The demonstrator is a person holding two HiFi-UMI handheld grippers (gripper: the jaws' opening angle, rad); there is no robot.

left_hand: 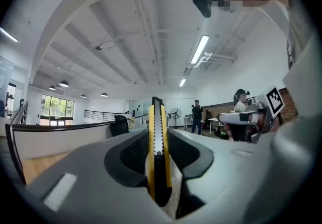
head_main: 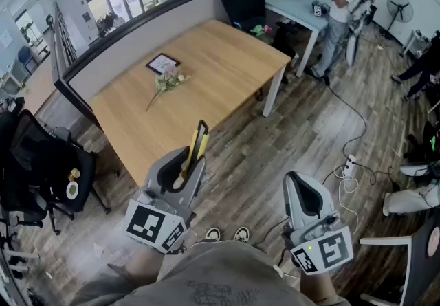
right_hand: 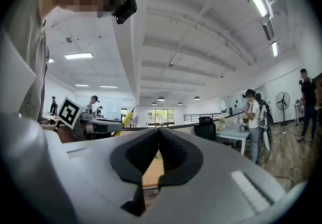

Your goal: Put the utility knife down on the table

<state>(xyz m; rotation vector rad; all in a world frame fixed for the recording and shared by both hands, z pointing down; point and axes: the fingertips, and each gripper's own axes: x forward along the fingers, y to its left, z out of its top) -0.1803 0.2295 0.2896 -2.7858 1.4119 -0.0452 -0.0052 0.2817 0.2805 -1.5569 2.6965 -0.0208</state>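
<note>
Ahead of the person stands the wooden table (head_main: 206,71). The left gripper (head_main: 187,164), clamped on the upright yellow utility knife (head_main: 197,141) near its corner, should probably lower it flat on the bare near end. The right gripper (head_main: 300,191) is closed and empty. The flowers (head_main: 167,81) and frame (head_main: 163,62) lie farther in, out of the way.

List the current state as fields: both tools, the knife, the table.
left tool: shut on the utility knife
right tool: shut, empty
utility knife: yellow, sticking out past the pads, not yet down
table: wooden, ahead of both tools
on table: flowers, framed picture
</note>
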